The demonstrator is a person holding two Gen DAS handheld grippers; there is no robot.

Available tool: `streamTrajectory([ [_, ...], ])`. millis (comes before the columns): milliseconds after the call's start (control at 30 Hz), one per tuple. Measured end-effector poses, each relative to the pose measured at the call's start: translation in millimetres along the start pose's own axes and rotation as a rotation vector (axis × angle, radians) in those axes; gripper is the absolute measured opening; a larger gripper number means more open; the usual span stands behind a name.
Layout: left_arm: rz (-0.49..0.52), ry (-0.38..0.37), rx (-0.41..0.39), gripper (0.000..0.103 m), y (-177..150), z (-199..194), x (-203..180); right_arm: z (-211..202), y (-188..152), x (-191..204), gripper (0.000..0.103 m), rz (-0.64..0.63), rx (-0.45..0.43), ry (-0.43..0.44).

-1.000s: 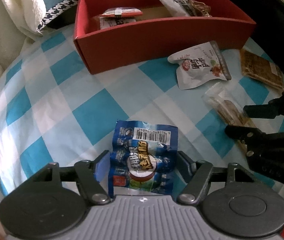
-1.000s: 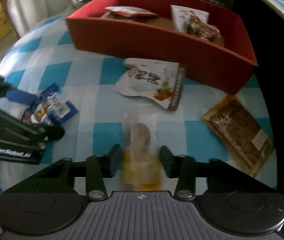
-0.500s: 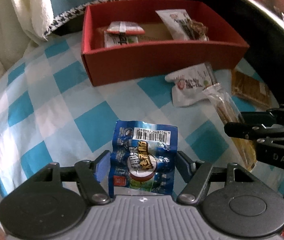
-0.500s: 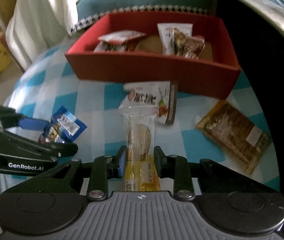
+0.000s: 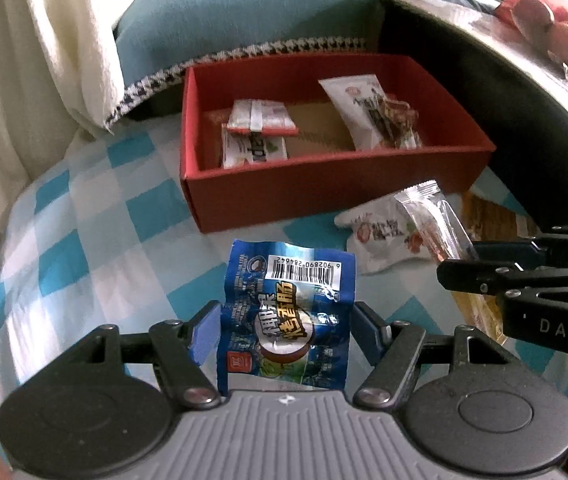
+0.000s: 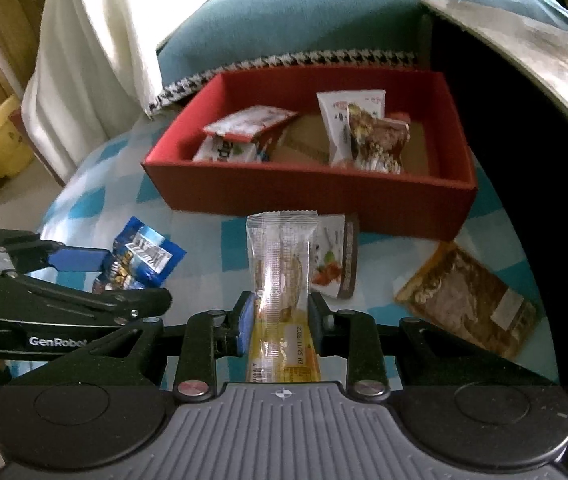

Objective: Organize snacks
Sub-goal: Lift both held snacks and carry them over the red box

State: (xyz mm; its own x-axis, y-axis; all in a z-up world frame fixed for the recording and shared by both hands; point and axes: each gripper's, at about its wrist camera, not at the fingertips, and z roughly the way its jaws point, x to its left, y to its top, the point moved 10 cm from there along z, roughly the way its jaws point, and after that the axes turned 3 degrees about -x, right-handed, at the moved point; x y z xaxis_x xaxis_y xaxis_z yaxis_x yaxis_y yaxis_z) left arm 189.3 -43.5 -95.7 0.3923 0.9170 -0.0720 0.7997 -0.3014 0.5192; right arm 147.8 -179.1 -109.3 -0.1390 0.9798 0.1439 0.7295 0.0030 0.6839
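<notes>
**A:** So both grippers came up off the checked cloth since a second ago. The clear-wrapped cracker bar [image 6: 279, 276] was blurry and low back then, with the right gripper [image 6: 279, 320] not fully on it; now the fingers are pinched narrow on its lower half and it stands up between them. The red box [image 5: 324, 192] also sits lower in both views than it did.

**B:** And the left one?

**A:** Same grip as before. The left gripper [image 5: 284, 332] has its blue fingers [image 5: 203, 332] set at a medium width, clamped on both side edges of the blue sausage packet [image 5: 288, 312], barcode end up at 12 o'clock.

**B:** Where's everything else?

**A:** In the right wrist view the box is at 12 o'clock from the bar, with a red-and-white packet [image 6: 249, 122] stacked on another at its left end and a white pouch [image 6: 344, 120] plus a brown snack packet [image 6: 380, 140] leaning at the right. Loose on the blue-and-white checked tablecloth [image 5: 95, 240]: a white strawberry-print pouch [image 6: 332, 260] right behind the bar at 1 o'clock, and a flat brown packet [image 6: 468, 304] at 3 o'clock.
</notes>
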Motion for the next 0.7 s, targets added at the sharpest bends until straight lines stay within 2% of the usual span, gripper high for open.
streamTrajectory([
  [167, 0.011, 0.026, -0.033, 0.063, 9.7, -3.6, 1.3, -1.8, 10.1, -2.2, 0.036, 0.008, -0.019, 0.007],
  [700, 0.02, 0.042, -0.134, 0.063, 56.0, -7.0, -4.1, -1.6, 49.0, -6.9, 0.036, 0.014, -0.087, 0.027],
])
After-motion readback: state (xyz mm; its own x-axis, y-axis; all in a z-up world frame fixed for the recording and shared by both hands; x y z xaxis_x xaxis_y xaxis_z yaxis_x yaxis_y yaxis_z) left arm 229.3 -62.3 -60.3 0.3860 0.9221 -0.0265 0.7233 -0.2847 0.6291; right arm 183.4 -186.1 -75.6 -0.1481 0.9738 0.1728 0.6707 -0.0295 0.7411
